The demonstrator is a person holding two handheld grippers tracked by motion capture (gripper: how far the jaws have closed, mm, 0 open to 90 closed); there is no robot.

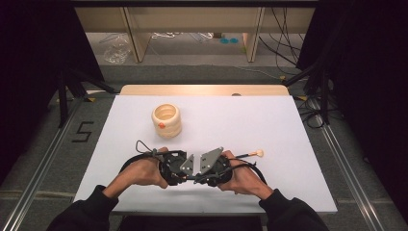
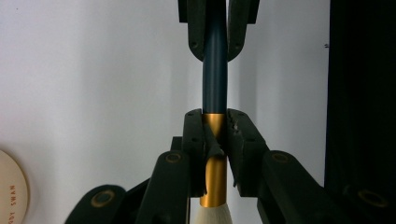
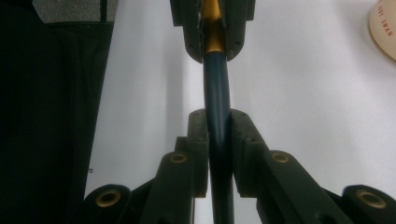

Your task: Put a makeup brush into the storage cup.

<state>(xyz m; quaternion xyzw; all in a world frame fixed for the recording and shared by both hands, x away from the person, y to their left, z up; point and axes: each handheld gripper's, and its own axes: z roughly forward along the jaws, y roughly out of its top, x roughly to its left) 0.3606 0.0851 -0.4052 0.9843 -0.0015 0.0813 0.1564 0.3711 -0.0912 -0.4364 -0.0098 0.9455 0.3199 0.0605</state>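
Observation:
A brush with a dark blue handle (image 2: 215, 70), a gold ferrule (image 2: 214, 182) and white bristles (image 2: 212, 217) is held between both grippers. My left gripper (image 2: 215, 151) is shut on the gold ferrule. My right gripper (image 3: 218, 140) is shut on the blue handle (image 3: 215, 88), just behind the ferrule (image 3: 212, 32). In the high view the left gripper (image 1: 184, 176) and the right gripper (image 1: 203, 176) meet tip to tip above the table's front middle, and they hide the brush there.
A cream ribbed round container (image 1: 166, 120) stands on the white table (image 1: 288, 125), behind the grippers and to their left. A thin stick with a pale round tip (image 1: 255, 154) lies right of the right hand. The table's front edge is close under the forearms.

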